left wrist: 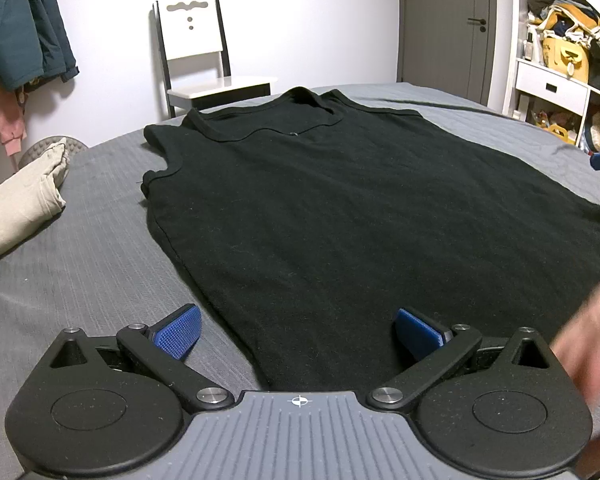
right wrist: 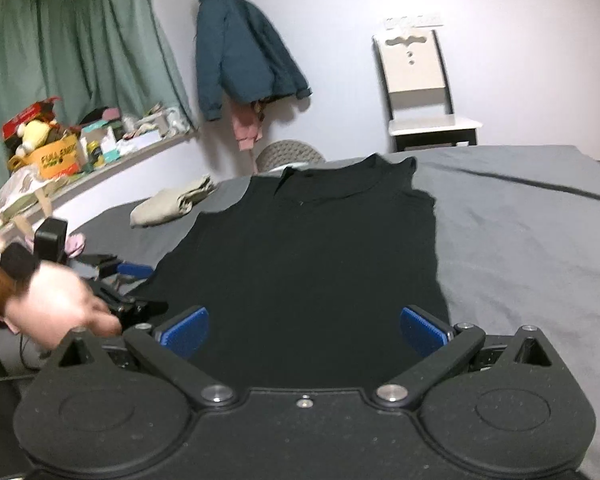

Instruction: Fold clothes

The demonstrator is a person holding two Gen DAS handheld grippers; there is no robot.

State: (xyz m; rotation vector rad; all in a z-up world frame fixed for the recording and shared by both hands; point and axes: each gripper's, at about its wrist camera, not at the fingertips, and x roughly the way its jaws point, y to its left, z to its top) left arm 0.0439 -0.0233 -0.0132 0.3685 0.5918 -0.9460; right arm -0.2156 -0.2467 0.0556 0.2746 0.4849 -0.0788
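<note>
A black sleeveless top [left wrist: 340, 208] lies spread flat on the grey bed cover [left wrist: 80, 264], neckline at the far end and hem toward me. My left gripper [left wrist: 298, 336] is open at the hem's left corner, one blue pad over bare cover and the other over black cloth. My right gripper [right wrist: 304, 332] is also open, both its pads low over the top [right wrist: 320, 248] near the hem. A hand with a wristwatch [right wrist: 60, 304] holds the left gripper [right wrist: 134, 280] at the left of the right wrist view. Nothing is gripped.
A folded beige garment [left wrist: 20, 204] lies on the bed left of the top. A white chair [left wrist: 204, 60] stands beyond the bed. A teal jacket [right wrist: 240, 52] hangs on the wall. A cluttered ledge [right wrist: 80, 148] is at left, and shelves [left wrist: 560, 60] with a door are at right.
</note>
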